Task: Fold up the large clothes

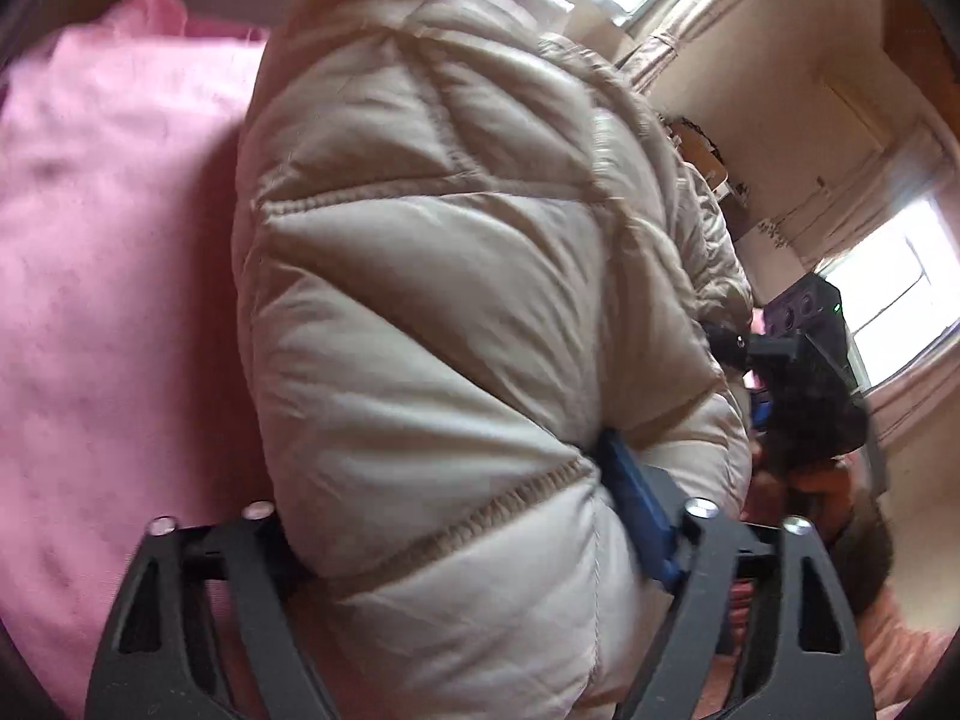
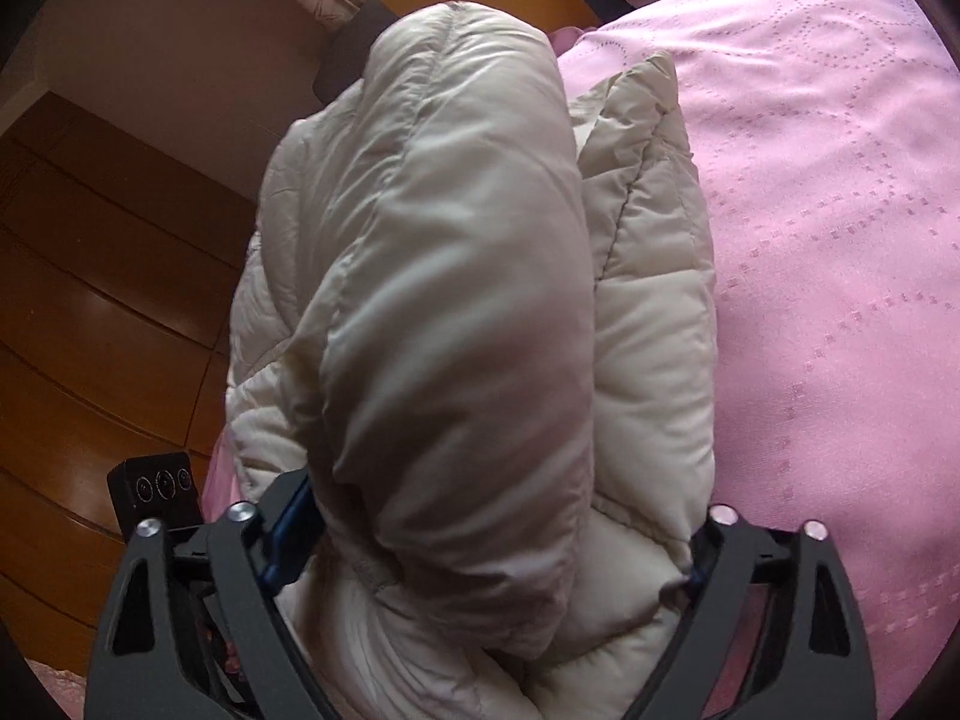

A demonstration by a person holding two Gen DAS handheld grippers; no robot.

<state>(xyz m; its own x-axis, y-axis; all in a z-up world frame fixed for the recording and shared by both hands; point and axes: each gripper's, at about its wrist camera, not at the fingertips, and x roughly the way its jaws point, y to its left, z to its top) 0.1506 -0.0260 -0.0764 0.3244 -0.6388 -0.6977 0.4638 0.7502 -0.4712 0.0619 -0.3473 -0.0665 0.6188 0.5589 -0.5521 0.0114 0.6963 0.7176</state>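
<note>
Fingers of left gripper [image 1: 474, 546] clamp a thick bunch of the cream puffer jacket [image 1: 456, 276]; blue pad [image 1: 639, 516] on the 3 o'clock finger presses into the quilting, while the 9 o'clock finger is mostly hidden behind fabric. Jacket rises from the jaws toward 12 o'clock, filling the centre of the left wrist view. Fingers of right gripper [image 2: 498, 552] are likewise closed around a padded fold of the jacket [image 2: 456, 312], blue pad edge [image 2: 288, 534] showing at 9 o'clock, fabric bulging out between both fingers.

Jacket sits over the pink bedspread [image 2: 828, 228], which extends to 3 o'clock in the right wrist view and to 9 o'clock in the left wrist view [image 1: 120, 276]; whether its bulk rests on the bed or hangs from the grips cannot be told.

Other gripper w/ its camera [image 1: 804, 372] appears at 3 o'clock in the left wrist view, close beside the jacket's far edge. Wooden floor [image 2: 102, 300] lies at 9 o'clock, w/ a small black device [image 2: 159, 498] near 8 o'clock. Bright windows [image 1: 900, 300] at 3 o'clock, curtains alongside. Left view is motion-blurred.
</note>
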